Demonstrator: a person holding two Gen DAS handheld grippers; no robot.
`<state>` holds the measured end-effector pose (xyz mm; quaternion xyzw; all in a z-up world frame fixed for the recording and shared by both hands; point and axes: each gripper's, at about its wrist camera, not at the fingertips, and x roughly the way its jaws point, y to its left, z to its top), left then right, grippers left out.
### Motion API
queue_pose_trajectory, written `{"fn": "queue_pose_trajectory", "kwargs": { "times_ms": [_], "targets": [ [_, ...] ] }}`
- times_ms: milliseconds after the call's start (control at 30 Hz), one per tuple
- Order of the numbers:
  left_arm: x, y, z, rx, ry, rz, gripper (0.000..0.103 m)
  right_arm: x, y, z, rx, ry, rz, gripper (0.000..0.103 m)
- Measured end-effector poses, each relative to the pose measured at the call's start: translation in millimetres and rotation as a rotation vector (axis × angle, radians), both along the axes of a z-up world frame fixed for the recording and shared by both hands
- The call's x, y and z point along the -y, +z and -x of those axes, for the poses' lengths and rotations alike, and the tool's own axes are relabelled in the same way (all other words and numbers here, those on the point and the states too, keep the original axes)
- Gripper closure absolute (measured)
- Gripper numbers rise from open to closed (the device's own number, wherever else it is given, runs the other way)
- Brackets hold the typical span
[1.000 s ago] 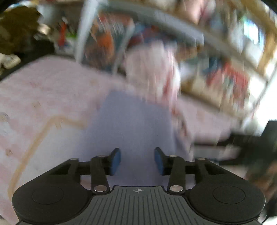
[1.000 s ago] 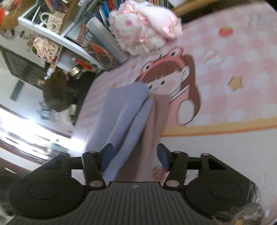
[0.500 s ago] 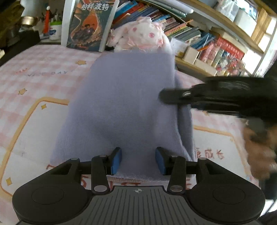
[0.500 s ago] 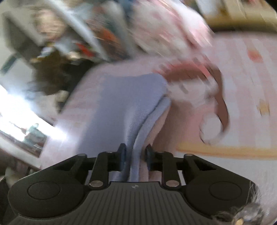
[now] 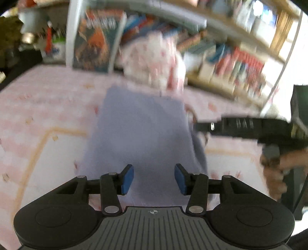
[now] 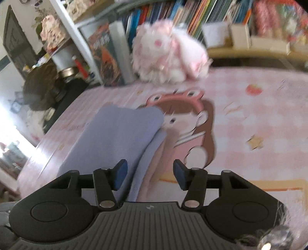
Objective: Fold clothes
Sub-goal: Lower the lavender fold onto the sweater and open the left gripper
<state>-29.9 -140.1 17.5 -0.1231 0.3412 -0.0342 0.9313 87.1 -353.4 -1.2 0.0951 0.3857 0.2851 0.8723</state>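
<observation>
no text is legible; the book (image 6: 105,55) cover lettering is blurred.

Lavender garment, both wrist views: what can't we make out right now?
- Garment near edge: left wrist view, hidden behind the left gripper body.
- Garment type and fold count: the right wrist view shows only layered edges; the rest is blurred.
- Right gripper tips: left wrist view, smeared by motion blur; contact with the cloth unclear.
- Book titles on the shelf: blurred in both views.
- Plush toy details: blurred.

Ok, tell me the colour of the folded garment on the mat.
Pale lavender-blue, plain; the folded garment shows best in the right wrist view.
</observation>
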Motion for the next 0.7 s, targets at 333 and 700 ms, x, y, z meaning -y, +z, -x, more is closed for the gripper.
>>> {"fn": "queue_pose_trajectory", "kwargs": {
  "times_ms": [333, 700],
  "targets": [
    [-20, -15, -24, -0.044, 0.06, -0.045, 0.061, -41, -10, -10, -0.126, 0.087, 0.059, 0.084],
    [-19, -28, -25, -0.092, 0.042, -0.053, 0.061, -31, -27, -8, -0.11, 0.067, 0.011, 0.088]
  ]
}}
